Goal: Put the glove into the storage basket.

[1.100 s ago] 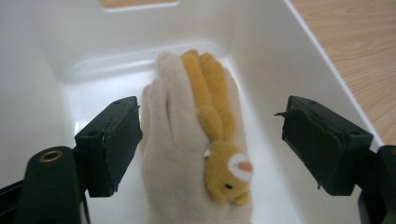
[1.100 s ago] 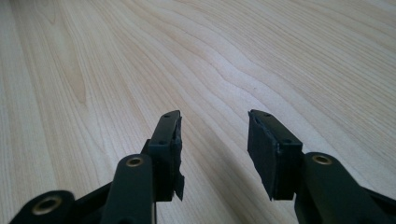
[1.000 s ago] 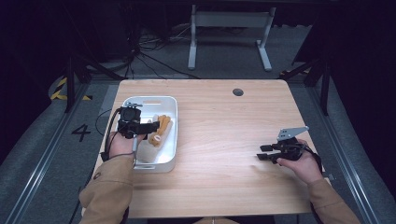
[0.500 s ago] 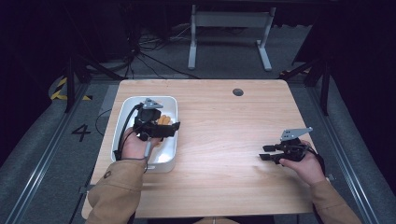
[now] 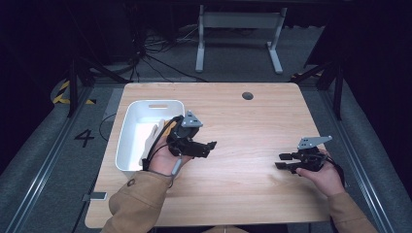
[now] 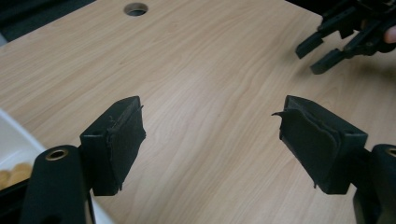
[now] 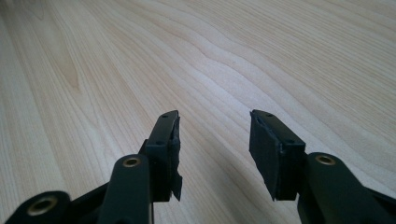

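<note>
White bin (image 5: 127, 130) sits just behind my left claw (image 5: 208, 148), orange snack (image 5: 169, 127) inside it. Both claws gape empty; right claw (image 5: 284, 161) rests apart. I'd swing left back, descend squarely over the snack.

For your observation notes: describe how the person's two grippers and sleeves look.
Both the left gripper and right gripper are black, with two flat padded jaws and brass-coloured pivot rivets. Each carries a grey three-cornered plate on top. The sleeves are tan.
</note>
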A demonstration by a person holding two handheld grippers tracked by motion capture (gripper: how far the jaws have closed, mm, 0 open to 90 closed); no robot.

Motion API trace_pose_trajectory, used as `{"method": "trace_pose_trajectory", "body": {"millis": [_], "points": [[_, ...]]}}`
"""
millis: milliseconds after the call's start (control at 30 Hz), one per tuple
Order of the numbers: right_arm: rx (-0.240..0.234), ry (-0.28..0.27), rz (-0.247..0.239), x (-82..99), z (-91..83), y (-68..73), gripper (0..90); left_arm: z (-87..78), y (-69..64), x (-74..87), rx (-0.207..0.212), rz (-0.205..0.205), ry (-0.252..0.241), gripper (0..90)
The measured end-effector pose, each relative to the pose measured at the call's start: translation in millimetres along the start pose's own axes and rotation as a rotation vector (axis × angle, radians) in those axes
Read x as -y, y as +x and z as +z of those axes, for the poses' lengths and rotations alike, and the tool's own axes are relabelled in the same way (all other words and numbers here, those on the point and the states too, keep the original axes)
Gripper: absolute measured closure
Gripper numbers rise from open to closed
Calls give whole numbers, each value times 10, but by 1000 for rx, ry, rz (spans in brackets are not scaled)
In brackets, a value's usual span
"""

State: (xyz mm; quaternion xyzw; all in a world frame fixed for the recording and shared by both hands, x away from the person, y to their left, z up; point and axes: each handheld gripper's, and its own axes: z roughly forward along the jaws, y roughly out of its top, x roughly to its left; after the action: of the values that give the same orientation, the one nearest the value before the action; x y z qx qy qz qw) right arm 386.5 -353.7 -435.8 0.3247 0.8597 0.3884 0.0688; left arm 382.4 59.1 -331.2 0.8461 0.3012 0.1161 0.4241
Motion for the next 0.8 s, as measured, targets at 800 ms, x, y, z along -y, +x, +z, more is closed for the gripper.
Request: {"method": "trace_pose_trajectory", "body": {"millis": [800], "points": [[-17,15,-13,22,63,24,536,575,-336,333,183,42,27,210]]}}
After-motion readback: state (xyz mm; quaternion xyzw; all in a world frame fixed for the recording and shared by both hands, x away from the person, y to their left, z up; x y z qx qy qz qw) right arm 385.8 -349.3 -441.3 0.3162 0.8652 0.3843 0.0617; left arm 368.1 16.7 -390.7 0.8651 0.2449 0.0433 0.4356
